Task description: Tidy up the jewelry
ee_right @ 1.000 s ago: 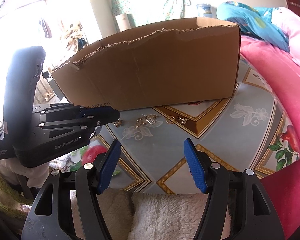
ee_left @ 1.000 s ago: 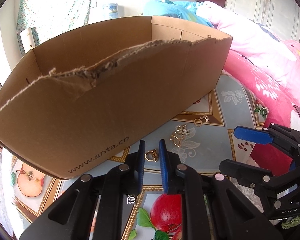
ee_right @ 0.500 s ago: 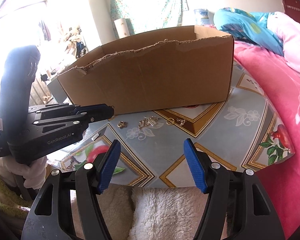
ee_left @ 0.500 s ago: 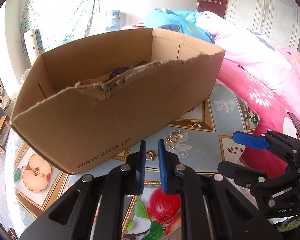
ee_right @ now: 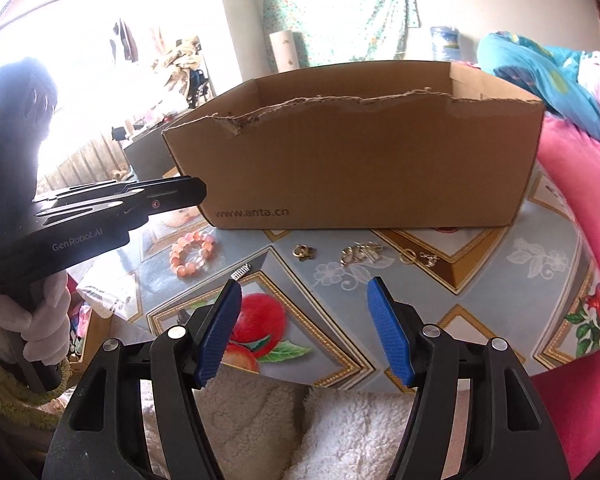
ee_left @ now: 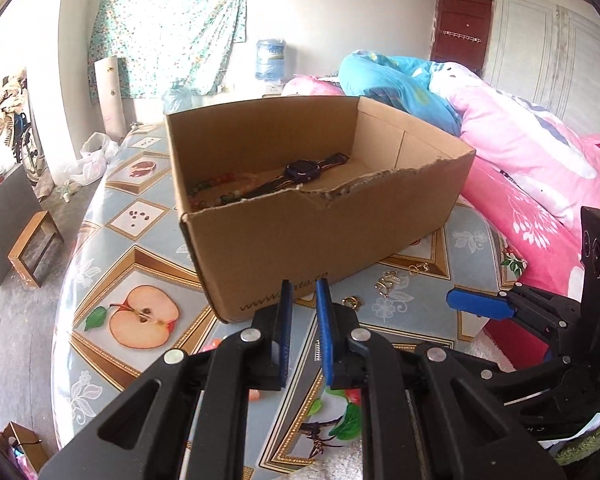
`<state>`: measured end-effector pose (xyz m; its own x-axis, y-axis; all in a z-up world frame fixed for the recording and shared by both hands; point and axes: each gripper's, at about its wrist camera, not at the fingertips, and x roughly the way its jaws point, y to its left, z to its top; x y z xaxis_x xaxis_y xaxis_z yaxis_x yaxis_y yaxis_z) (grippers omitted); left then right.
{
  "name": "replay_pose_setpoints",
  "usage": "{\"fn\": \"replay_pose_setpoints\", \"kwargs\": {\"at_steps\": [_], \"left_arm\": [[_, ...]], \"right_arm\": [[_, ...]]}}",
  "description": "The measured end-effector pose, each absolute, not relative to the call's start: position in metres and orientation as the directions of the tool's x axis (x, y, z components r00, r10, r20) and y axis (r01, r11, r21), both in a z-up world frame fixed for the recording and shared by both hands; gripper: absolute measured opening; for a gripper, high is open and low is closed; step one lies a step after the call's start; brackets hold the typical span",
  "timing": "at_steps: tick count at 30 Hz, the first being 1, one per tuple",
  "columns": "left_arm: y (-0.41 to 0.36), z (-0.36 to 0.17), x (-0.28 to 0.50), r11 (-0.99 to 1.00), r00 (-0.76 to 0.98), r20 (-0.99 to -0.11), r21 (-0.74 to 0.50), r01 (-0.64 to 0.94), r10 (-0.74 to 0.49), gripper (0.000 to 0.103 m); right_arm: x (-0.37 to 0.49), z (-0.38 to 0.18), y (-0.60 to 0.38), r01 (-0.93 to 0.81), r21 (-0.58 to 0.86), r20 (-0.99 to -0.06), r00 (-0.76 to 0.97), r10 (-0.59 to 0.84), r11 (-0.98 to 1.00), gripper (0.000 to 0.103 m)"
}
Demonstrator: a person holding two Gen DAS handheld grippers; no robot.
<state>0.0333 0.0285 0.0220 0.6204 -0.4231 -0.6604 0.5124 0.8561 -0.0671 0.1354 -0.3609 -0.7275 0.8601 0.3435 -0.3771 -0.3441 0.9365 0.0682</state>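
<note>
The left gripper (ee_left: 302,300) hangs over the near left part of the worktop (ee_right: 480,280). Its blue pads are pressed almost together, with only a thin gap, and nothing is in it. A hand (ee_right: 40,320) in a pale fuzzy glove holds its handle.

A pink bead bracelet (ee_right: 193,250) lies on the worktop near the left front corner of the cardboard box (ee_right: 360,168). Just to its right, nearer the front edge, lies a small silver spring (ee_right: 241,271).

The box stands in the middle of the worktop, toward the back. Its front wall has a torn top edge. Inside it lie a dark watch (ee_left: 304,170) and some colored beads (ee_left: 220,190).

In front of the box, small gold pieces lie in a row: a gold clasp (ee_right: 303,251), then a gold tangle (ee_right: 362,254), then a gold ring (ee_right: 407,256) with a small charm (ee_right: 428,259) just beside it.

The right gripper (ee_right: 304,328) hangs over the front edge of the worktop. Its blue pads are spread wide apart and it holds nothing.
</note>
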Motion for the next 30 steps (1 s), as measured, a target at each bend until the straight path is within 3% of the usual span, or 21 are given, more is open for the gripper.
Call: {"fn": "replay_pose_setpoints", "kwargs": {"at_steps": [11, 20, 26, 30], "left_arm": [[0.054, 0.024, 0.035, 0.883, 0.641, -0.653, -0.097, 0.458, -0.404, 0.012], [0.064, 0.021, 0.037, 0.887, 0.636, -0.655, -0.122, 0.445, -0.408, 0.012], [0.064, 0.019, 0.038, 0.879, 0.625, -0.654, -0.136, 0.458, -0.427, 0.012], [0.063, 0.019, 0.037, 0.872, 0.623, -0.648, -0.139, 0.469, -0.438, 0.012]], "right_arm": [[0.174, -0.729, -0.312, -0.46, 0.001, -0.434, 0.8, 0.415, 0.888, 0.043], [0.187, -0.737, -0.281, -0.439, -0.121, -0.473, 0.814, 0.337, 0.89, 0.03], [0.18, -0.737, -0.277, -0.436, -0.162, -0.494, 0.813, 0.31, 0.885, 0.004], [0.171, -0.74, -0.283, -0.425, -0.169, -0.506, 0.812, 0.291, 0.889, 0.004]]}}
